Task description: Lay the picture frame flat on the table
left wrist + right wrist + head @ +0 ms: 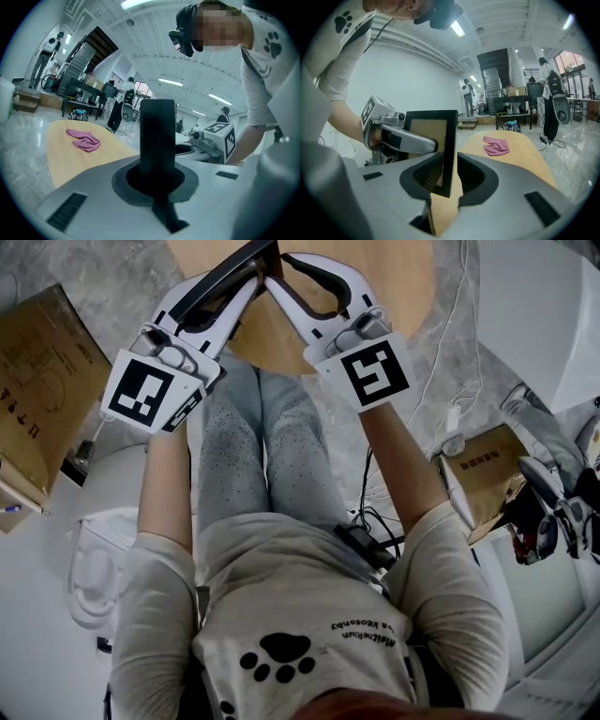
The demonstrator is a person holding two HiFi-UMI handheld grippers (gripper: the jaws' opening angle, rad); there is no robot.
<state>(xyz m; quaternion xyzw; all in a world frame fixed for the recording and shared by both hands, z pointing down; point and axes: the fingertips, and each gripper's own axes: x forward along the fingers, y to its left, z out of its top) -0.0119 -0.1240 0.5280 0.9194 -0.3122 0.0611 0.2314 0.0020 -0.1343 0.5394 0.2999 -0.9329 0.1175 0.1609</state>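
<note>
**A:** How are the arms set?

**B:** Both reach straight out from the body. The left forearm (pixel 164 493) and the right forearm (pixel 398 465) run nearly parallel. The tools they carry lean inward, so the tips almost meet. Each square-patterned marker cube sits at the wrist end, the left one (pixel 150 390) a little nearer the body than the right.

**A:** What is the white hand-held left gripper (pixel 255 273) doing?

**B:** Its jaws are pinched tight on the black-bordered rectangular picture frame (pixel 451 140). Its own view meets the frame edge-on, as a dark upright bar wedged in the jaw notch.

**A:** And the white right gripper (pixel 278 270)?

**B:** It is clamped on the frame too, at the opposite side. In the right gripper view the black border runs down between the two pads, which sit close against its faces. The tan panel inside the border is turned partly toward that camera. The left gripper's jaw crosses that panel from the far side at about mid-height.

**A:** So where is the frame?

**B:** It stands upright between the two sets of tips, over the near part of the round light-wood table (pixel 394 296). Wood shows under its lower corner through the right jaw gap. Whether the bottom edge touches the wood, I cannot tell.

**A:** Anything else on the table?

**B:** A crumpled pink cloth (pixel 496 146) lies farther out, well apart from the frame.
</note>
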